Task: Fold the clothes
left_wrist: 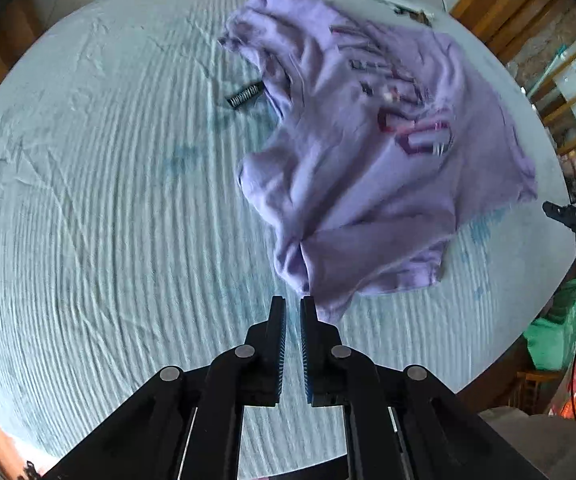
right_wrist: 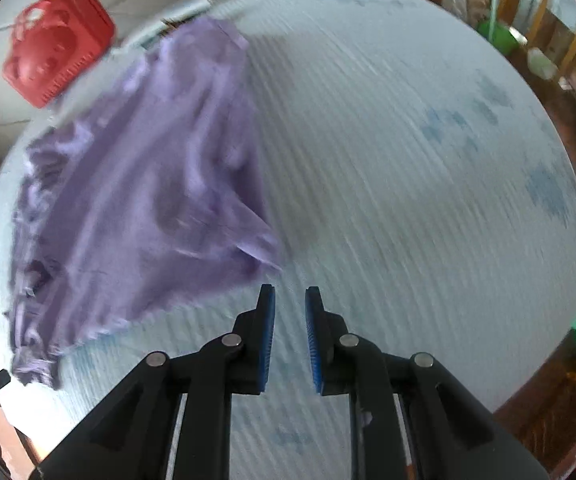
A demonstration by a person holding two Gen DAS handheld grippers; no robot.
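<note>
A lilac T-shirt (left_wrist: 368, 152) with a dark pink print lies crumpled on the round table covered with a pale blue ribbed cloth (left_wrist: 108, 200). In the left wrist view my left gripper (left_wrist: 293, 304) hovers just in front of the shirt's near corner, jaws slightly apart and empty. In the right wrist view the shirt (right_wrist: 140, 200) lies to the left and my right gripper (right_wrist: 290, 294) is open and empty beside its near right corner. The right gripper also shows at the right edge of the left wrist view (left_wrist: 568, 216).
A small black label (left_wrist: 245, 95) lies on the cloth left of the shirt. A red plastic stool (right_wrist: 58, 46) stands beyond the table's far edge. Wooden furniture (left_wrist: 500, 4) and green bags (left_wrist: 560, 336) stand around the table.
</note>
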